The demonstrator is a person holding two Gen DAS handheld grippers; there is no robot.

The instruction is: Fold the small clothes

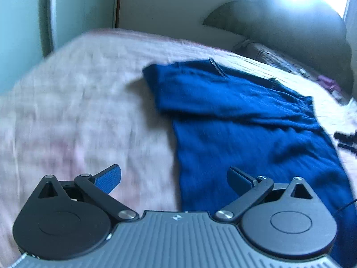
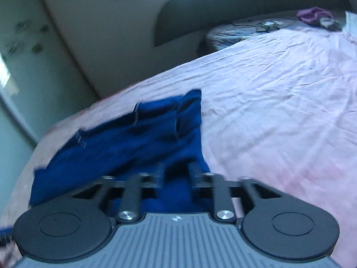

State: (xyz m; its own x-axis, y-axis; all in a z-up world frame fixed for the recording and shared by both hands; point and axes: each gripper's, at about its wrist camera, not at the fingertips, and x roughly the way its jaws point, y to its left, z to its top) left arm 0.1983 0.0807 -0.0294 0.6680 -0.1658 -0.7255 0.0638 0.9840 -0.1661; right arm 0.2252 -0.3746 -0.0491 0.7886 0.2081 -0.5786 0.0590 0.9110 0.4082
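A dark blue knit garment lies partly folded on the pink bedsheet, one sleeve laid across its body. My left gripper hangs over the garment's near left edge, open wide; its right finger is above the cloth and its left finger above bare sheet. In the right wrist view the same garment lies bunched at the left on the sheet. My right gripper is blurred, its fingers a short way apart over the blue cloth with nothing pinched between them.
A dark rounded headboard and a patterned pillow stand at the far end of the bed. Purple cloth lies near the pillow. Small black objects rest at the right edge. A pale green wall runs along the left.
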